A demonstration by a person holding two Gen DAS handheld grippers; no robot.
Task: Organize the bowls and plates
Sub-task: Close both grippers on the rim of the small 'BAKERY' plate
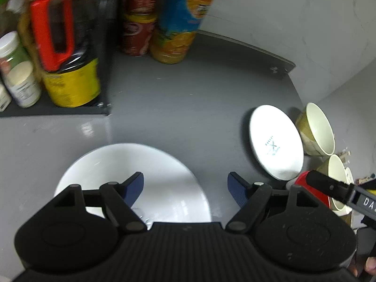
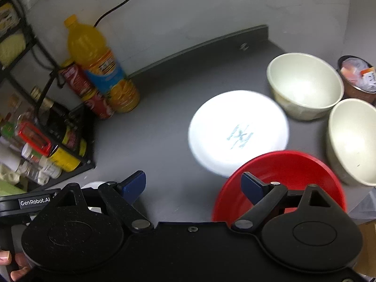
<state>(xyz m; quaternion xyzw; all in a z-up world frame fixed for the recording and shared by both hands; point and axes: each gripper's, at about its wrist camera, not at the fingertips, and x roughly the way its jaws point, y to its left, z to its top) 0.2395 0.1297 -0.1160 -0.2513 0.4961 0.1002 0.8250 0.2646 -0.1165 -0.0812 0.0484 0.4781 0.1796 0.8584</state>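
The left hand-held gripper (image 1: pixel 185 188) hangs with its blue-padded jaws spread wide and nothing between them, over the near edge of a large white plate (image 1: pixel 150 176) lying flat on the grey desk (image 1: pixel 188 98); the right hand-held gripper (image 2: pixel 193 185) is likewise spread apart and empty, one pad over the rim of a red bowl (image 2: pixel 289 169) that sits on the desk just below it; touching or just beside the red bowl's far rim lies a smaller white plate with a blue mark (image 2: pixel 238 132); beyond that stand two cream bowls (image 2: pixel 305 87), one beside the other (image 2: pixel 354 141), upright and close together; further out, against the wall, an orange juice bottle (image 2: pixel 101 68) and red cans (image 2: pixel 94 98) stand beside a black rack of jars (image 2: pixel 47 150).
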